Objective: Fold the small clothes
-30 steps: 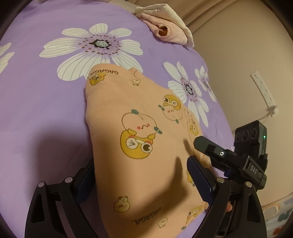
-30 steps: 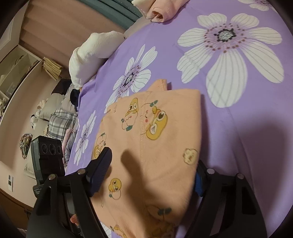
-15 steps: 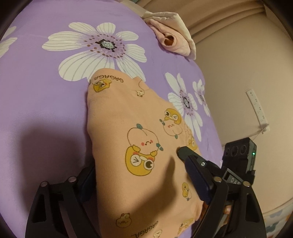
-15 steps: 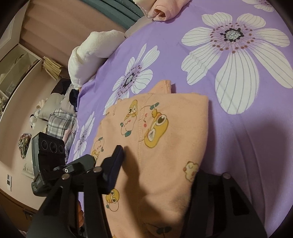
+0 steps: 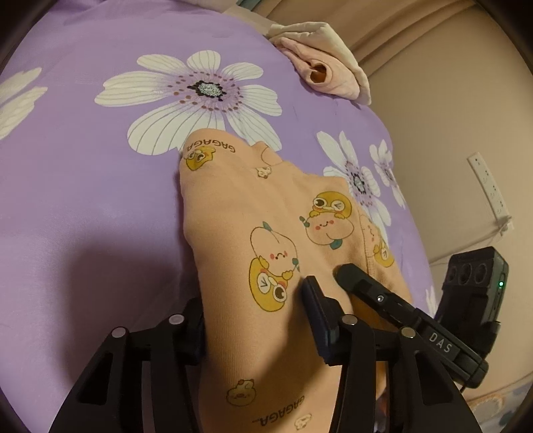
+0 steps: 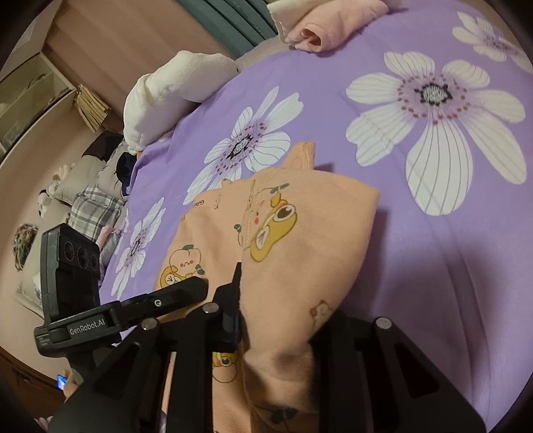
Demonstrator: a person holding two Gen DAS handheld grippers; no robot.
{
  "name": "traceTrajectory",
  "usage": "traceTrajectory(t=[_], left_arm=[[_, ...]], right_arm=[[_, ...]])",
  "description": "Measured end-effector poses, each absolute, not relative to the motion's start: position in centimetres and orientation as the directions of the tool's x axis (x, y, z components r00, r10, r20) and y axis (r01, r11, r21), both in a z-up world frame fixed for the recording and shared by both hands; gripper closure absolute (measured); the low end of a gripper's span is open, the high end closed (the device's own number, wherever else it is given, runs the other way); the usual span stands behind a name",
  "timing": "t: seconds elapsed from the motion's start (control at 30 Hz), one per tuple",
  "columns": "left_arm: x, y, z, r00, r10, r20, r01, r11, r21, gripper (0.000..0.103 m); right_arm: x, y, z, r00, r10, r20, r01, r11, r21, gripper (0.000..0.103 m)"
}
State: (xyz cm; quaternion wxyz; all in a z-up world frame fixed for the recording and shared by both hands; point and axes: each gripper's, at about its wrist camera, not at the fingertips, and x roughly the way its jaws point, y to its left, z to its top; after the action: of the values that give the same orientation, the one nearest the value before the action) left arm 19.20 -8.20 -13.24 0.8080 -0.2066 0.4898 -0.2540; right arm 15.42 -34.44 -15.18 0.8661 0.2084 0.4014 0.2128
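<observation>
The peach garment [image 5: 266, 233], printed w/ cartoon ducks and "GAGAGA" text, lies on the bed's purple floral sheet [image 5: 83, 200], near edge towards both cameras. It looks already doubled over at least once: a thick rounded fold edge runs along one side, and a seam line plus a small tab of fabric poke out at the far end. So prob. mid-fold, not finished; the shape is narrow and long, w/ at least one more fold (near end over far end, likely) left before it's a compact packet.

Left gripper [image 5: 253, 316]: its fingers are closing w/ the near part of the garment between them. One finger sits on top of the cloth, the other is at the fold edge; firm pinch can't be confirmed yet. Right gripper [image 6: 276, 316]: fingers also closing, narrower gap, cloth bunched and puckered between them, so it appears to have bitten the fabric. The two grippers sit just beside each other on the same near end.

Count, as far as visible:
- 1 peach garment in hand.
- 1 pink rolled/folded item [image 6: 319, 30] at the far edge of the bed, poss. already done; a pale cloth lies w/ it.
- 1 white fluffy pillow or throw [image 6: 173, 90] at the bed's side.
- 2 grippers.
- Plaid fabric pile [image 6: 96, 213] off the bed; no. of pieces can't be told.
</observation>
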Motion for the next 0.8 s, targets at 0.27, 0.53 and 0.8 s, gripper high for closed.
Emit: traceTrajectory(t=[0.27, 0.53, 0.8], left_arm=[[18.1, -7.8, -12.3, 0.415, -0.617, -0.669, 0.229, 0.782, -0.580, 0.068], [16.5, -7.4, -10.8, 0.432, -0.623, -0.652, 0.260, 0.779, -0.571, 0.068], [14.2, -6.7, -9.8, 0.446, -0.604, -0.660, 0.267, 0.794, -0.546, 0.068]], right_arm=[[14.0, -33.9, -13.6, 0.638, 0.522, -0.566, -0.234, 0.832, 0.503, 0.085], [11.8, -33.2, -12.0, 0.662, 0.532, -0.528, -0.265, 0.825, 0.499, 0.085], [9.0, -32.6, -11.1, 0.662, 0.553, -0.506, -0.283, 0.809, 0.515, 0.085]])
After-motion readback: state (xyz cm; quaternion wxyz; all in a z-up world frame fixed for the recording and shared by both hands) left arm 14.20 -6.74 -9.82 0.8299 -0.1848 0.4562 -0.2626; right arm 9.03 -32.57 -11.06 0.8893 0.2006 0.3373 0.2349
